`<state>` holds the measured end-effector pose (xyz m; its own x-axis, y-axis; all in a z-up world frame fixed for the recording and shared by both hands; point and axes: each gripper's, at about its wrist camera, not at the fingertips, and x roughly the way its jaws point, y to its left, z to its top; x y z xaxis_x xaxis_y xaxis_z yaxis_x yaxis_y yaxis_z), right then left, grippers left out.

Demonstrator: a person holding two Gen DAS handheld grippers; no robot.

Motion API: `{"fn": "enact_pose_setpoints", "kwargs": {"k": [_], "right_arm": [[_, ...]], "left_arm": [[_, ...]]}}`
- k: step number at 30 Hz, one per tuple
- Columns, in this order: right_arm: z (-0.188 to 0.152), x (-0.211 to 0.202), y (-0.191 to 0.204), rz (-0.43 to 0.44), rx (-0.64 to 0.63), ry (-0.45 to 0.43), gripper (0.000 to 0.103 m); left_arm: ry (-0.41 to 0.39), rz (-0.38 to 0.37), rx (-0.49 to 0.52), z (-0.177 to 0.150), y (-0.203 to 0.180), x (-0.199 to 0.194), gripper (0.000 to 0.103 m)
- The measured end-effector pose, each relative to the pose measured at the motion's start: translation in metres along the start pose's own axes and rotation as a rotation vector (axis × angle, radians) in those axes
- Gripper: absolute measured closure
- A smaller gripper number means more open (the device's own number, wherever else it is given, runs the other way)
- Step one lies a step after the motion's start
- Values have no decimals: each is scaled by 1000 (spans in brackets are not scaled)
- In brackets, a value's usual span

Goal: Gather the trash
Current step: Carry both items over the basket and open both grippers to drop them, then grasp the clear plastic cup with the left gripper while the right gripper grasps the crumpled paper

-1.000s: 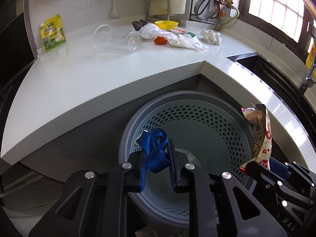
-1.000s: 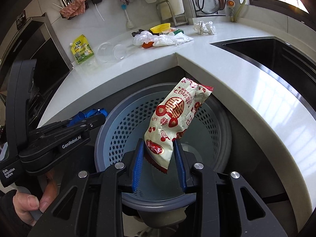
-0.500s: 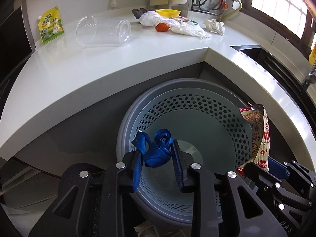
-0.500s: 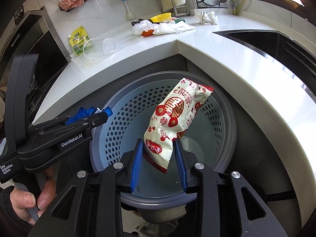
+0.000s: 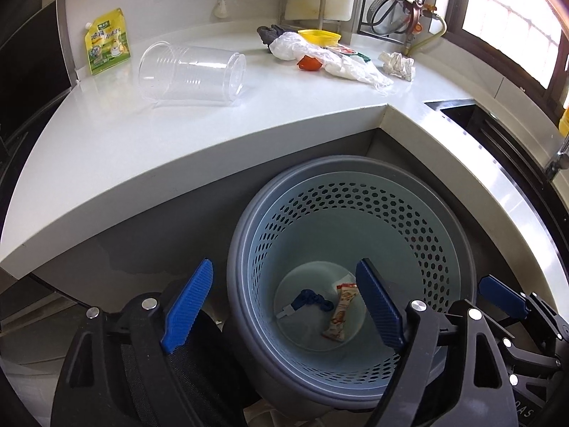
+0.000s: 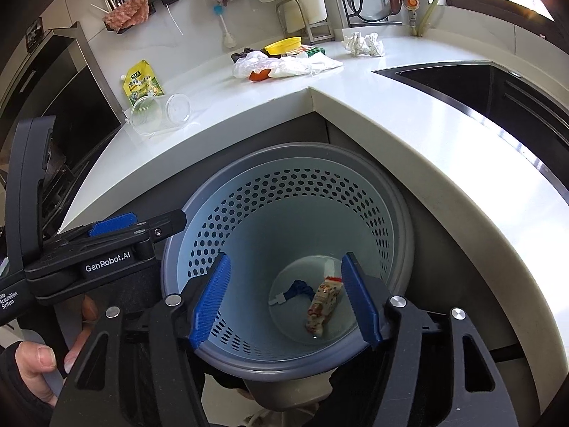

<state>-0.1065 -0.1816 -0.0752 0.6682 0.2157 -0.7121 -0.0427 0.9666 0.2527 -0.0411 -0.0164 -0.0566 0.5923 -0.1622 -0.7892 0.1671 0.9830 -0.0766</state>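
A grey perforated trash basket (image 5: 441, 235) (image 6: 387, 213) stands on the floor in the inner corner of the white counter. On its bottom lie a blue strap (image 5: 311, 299) (image 6: 297, 289) and a red-and-white snack wrapper (image 5: 341, 311) (image 6: 322, 304). My left gripper (image 5: 284, 309) hangs over the basket's near-left rim; its jaws are opening and nothing is between them. My right gripper (image 6: 286, 299) hovers over the basket mouth, jaws likewise opening and empty. The left gripper (image 6: 138, 226) also shows at the left of the right wrist view.
On the counter (image 5: 142, 135) lie a clear plastic cup (image 5: 192, 71) on its side, a yellow-green pouch (image 5: 106, 41), a white plastic bag with something orange (image 5: 320, 58), a yellow bowl (image 5: 318, 36) and crumpled paper (image 5: 398, 66). A dark sink (image 6: 498, 89) sits at the right. A hand (image 6: 39, 359) holds the left tool.
Both grippers spread their jaws. The blue strap dropped from the left one and the snack wrapper from the right one; both now lie on the basket's bottom.
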Motion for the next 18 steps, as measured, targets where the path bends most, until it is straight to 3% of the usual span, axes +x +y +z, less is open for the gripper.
{"fn": "enact_pose_setpoints", "kwargs": {"k": [18], "right_arm": [[0,-2,-3,-1,24,-20,40]], "left_arm": [[-15,10,-47,4,10,-5,17]]}}
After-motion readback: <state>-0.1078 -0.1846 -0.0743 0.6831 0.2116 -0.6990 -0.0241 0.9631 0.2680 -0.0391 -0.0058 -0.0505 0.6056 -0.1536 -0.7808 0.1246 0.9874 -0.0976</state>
